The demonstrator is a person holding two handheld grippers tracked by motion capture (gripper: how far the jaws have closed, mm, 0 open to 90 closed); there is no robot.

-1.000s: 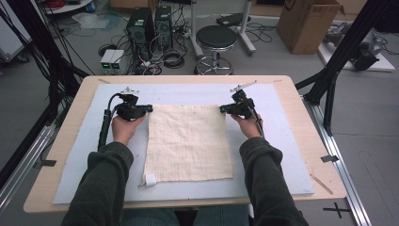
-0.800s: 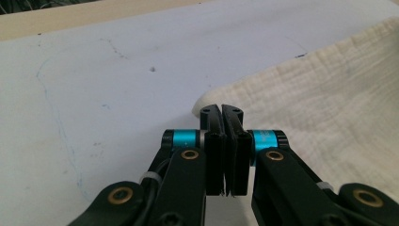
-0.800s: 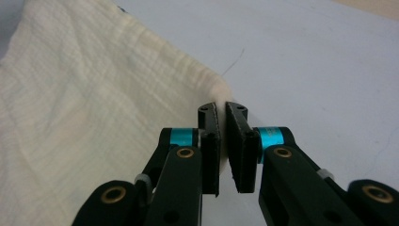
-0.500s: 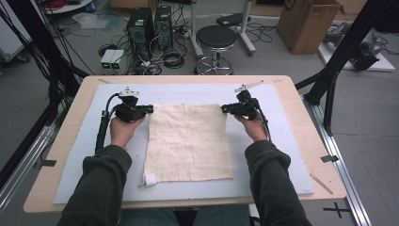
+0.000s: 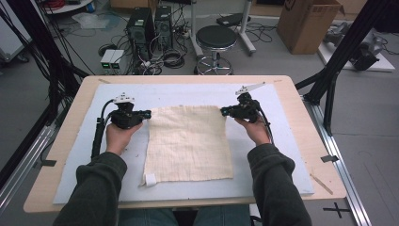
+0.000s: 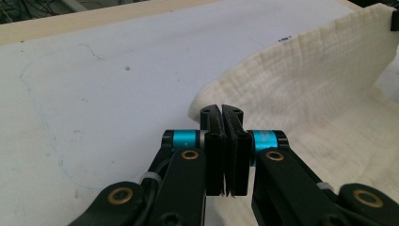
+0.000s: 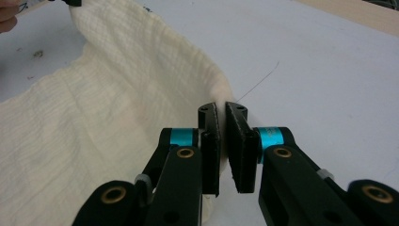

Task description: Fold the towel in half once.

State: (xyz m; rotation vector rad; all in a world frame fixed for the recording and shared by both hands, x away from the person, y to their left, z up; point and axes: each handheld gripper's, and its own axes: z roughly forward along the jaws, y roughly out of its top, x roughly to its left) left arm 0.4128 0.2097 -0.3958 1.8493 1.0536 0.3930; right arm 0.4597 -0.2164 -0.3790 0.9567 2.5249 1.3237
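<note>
Both grippers pinch the cloth's far corners.
The cloth [image 5: 188,143] lies mid-table on the mat [image 5: 282,155]; left gripper [image 5: 147,113] clamps its 11 o'clock corner, right gripper [image 5: 224,111] the 1 o'clock corner. Lift both evenly, keeping the edge taut, I'd judge.

Cloth [image 6: 306,94] corners hidden inside both hand-held grippers' jaws.

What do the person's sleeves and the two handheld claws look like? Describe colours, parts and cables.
Both arms wear dark green sleeves. The left claw and the right claw have black jaws, cyan bands and brass-coloured pivot pins. A black cable trails from the left one; the right carries a grey plate.
</note>
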